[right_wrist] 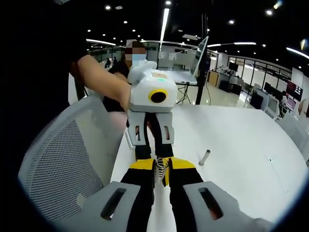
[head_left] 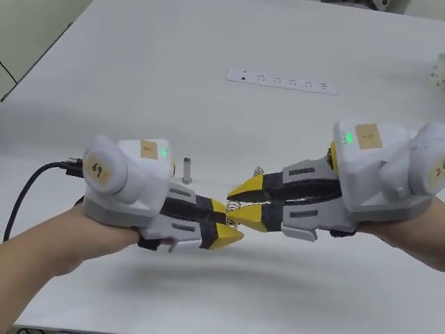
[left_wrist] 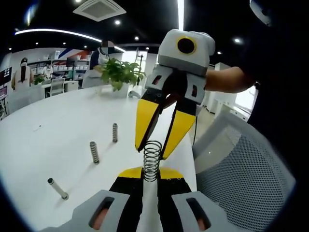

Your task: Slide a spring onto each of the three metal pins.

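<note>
Closest in, the left gripper and the right gripper meet nose to nose above the table, with one loose spring between them. The left gripper is closed on the near end of the spring, which sticks straight out along its jaws. The right gripper's jaws are parted in a narrow V, their tips on either side of the spring's far end. I cannot tell whether they pinch it yet or only flank it.

In the head view the spring's long axis runs roughly from 9 to 3 o'clock, level with the table. The bare pin stands upright at about 10 o'clock from the spring, just beyond the left gripper's body, so the left gripper is the nearer one. My judgement is that the coming move turns on this mismatch: the spring has to be tipped upright and carried over the pin's top before it can slide down.

The left gripper view shows how far the task has got. From that gripper's own tips the bare pin is at 9 o'clock, then a nearer loaded pin and a farther loaded pin toward 11 o'clock, each already wearing a spring. The right gripper view has the bare pin at 2 o'clock from its tips. Farthest off, a power strip lies at 12 o'clock.
</note>
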`<state>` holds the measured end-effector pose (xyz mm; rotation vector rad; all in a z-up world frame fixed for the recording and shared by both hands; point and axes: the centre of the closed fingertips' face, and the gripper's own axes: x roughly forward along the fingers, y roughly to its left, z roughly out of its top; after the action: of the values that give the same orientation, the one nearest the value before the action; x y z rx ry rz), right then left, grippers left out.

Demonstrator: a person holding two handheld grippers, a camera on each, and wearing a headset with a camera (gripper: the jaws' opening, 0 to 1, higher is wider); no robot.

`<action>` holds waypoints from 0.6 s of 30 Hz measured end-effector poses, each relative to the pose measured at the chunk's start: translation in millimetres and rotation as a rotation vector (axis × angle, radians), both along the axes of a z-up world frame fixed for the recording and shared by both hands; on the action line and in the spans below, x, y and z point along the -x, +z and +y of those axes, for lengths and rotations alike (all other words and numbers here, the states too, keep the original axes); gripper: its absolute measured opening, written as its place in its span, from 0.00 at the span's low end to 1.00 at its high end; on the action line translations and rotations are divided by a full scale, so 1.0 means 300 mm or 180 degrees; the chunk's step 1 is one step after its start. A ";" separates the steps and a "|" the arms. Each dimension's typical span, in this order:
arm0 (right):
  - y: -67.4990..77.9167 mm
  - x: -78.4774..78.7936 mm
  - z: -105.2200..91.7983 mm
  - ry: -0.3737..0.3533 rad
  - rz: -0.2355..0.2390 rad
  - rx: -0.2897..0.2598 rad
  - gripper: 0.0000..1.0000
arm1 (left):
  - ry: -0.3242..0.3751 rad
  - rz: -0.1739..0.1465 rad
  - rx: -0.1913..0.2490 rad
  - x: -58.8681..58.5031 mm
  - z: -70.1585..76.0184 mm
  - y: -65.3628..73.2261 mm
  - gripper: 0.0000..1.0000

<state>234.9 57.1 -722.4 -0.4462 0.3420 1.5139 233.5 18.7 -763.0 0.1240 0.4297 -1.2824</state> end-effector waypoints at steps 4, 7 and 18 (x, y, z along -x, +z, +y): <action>0.000 0.000 0.001 -0.0055 0.0058 -0.0074 0.08 | -0.0004 -0.0011 -0.0027 0.002 0.008 -0.003 0.02; -0.005 0.005 0.003 -0.0059 0.0033 -0.0068 0.08 | -0.0002 -0.0015 -0.0047 0.004 0.011 -0.009 0.02; 0.004 -0.012 -0.004 -0.0193 0.0037 -0.0123 0.09 | 0.0043 -0.0008 0.0005 -0.003 0.019 0.003 0.02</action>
<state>238.4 56.0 -721.1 -0.3932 0.3321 1.4622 234.5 24.4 -762.0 0.1210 0.4267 -1.2691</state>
